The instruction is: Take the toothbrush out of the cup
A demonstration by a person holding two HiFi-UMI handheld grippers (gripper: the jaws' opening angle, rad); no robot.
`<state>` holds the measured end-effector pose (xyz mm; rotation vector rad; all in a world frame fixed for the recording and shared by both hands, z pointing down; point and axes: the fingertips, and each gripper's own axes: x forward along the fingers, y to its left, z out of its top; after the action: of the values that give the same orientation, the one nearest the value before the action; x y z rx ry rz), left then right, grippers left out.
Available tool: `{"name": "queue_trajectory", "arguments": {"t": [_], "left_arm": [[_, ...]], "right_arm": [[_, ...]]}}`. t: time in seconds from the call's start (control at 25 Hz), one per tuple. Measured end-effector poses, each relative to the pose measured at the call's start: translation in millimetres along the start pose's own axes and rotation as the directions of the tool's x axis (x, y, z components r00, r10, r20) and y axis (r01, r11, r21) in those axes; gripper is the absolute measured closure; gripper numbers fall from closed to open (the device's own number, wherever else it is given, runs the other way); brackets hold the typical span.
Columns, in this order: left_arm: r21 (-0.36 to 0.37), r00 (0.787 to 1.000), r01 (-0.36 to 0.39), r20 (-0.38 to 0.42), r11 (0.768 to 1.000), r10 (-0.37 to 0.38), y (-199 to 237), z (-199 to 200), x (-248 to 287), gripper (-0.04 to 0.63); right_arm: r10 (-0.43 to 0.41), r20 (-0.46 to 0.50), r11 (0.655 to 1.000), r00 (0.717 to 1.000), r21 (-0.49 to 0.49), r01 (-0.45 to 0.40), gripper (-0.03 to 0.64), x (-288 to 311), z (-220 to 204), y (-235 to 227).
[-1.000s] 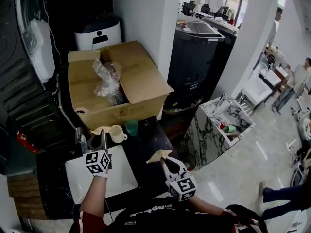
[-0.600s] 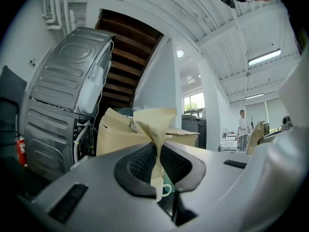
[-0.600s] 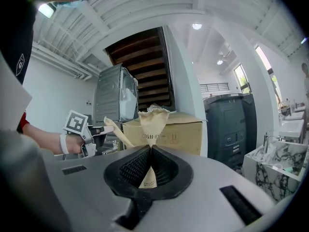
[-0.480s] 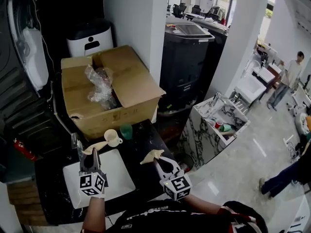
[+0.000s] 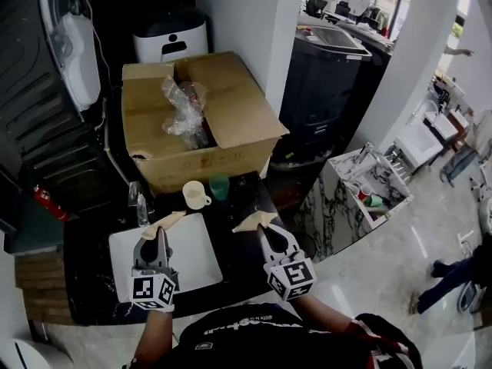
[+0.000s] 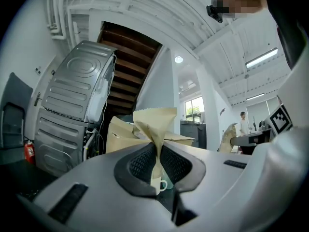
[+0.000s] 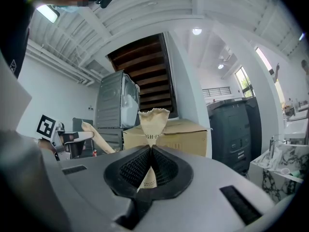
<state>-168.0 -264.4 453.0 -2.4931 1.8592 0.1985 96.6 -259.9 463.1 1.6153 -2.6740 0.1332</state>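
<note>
Countertop (image 5: 234, 206) with white basin (image 5: 196, 261), cup (image 5: 194, 194), cardboard box (image 5: 238, 121); left gripper (image 5: 152, 235), right gripper (image 5: 266, 233) each tight on a paper packet (image 5: 163, 223)

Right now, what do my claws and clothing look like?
Left claw and right claw are grey with black ribbed pads; each carries a white cube with black square markers. The person wears a black top with white lettering.
</note>
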Motion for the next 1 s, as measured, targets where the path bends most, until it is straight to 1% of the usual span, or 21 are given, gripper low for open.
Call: {"name": "queue_trajectory", "arguments": {"t": [0.2,0.32,0.4,0.52,0.72,1.0], "left_arm": [[0.025,0.997,0.022,-0.07,0.999,-0.02,-10,-13,-11,0.558],[0.019,0.993,0.036,-0.112,0.999,-0.034,-20,-25,-17,0.558],[0.017,0.991,0.043,-0.127,0.999,-0.041,-26,-30,-19,0.558],[0.008,0.988,0.056,-0.144,0.998,-0.055,-32,-35,-20,0.558],[-0.026,0.983,0.069,-0.167,0.997,-0.072,-35,-44,-19,0.558],[-0.04,0.981,0.092,-0.166,0.995,-0.097,-43,-45,-17,0.557]], "right_arm": [[0.018,-0.002,1.0,1.0,0.004,-0.018,0.58,4,-4,9],[0.026,-0.024,1.0,0.999,0.017,-0.026,0.58,5,-8,12],[0.03,-0.021,1.0,0.999,0.009,-0.03,0.58,7,-7,13],[0.034,-0.024,0.999,0.999,0.002,-0.034,0.58,9,-7,15],[0.03,-0.022,1.0,0.999,-0.006,-0.03,0.58,10,-8,17],[0.019,-0.045,1.0,0.999,-0.022,-0.02,0.58,4,-11,18]]}}
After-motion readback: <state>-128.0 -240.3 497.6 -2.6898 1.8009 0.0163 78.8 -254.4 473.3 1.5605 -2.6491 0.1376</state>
